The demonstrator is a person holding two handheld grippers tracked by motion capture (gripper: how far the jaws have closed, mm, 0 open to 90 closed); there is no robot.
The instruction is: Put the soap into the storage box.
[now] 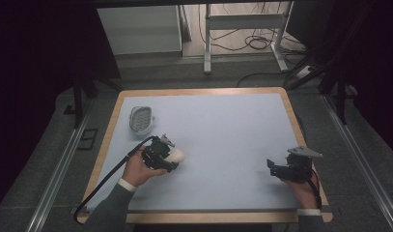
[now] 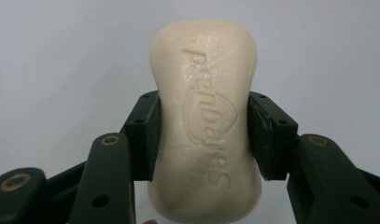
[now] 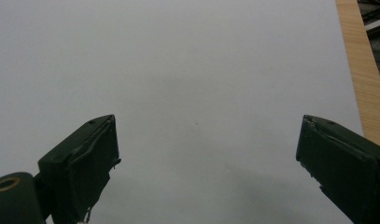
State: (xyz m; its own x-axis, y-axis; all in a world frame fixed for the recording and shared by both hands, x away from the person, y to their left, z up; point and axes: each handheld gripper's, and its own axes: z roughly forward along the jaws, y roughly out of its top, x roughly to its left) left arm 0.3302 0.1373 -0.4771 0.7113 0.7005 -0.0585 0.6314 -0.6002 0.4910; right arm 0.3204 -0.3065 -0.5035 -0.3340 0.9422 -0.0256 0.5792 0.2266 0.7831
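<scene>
left gripper [image 1: 171,157] clamped on a cream, waisted bar of soap [image 1: 176,155] with embossed lettering, pads pressed against its narrowed middle from both sides. seen in the left gripper view as soap [image 2: 204,116] standing lengthwise between the black jaws, long axis running straight out along the gripper's own line, far end poking past the pad tips. held low over the pale blue table mat [image 1: 223,130], left of centre; whether touching the mat or just above it, cannot tell.

up and to the left of the soap, a white oval soap dish with a ridged grey insert [image 1: 140,118], near but apart, close to the mat's left edge. likely destination, judging by the pairing. dish lying away from the person and leftward from the held bar.

right gripper [image 1: 281,169] spread wide and carrying nothing, parked near the mat's right edge, well apart from soap and dish; left hand far nearer to both.
</scene>
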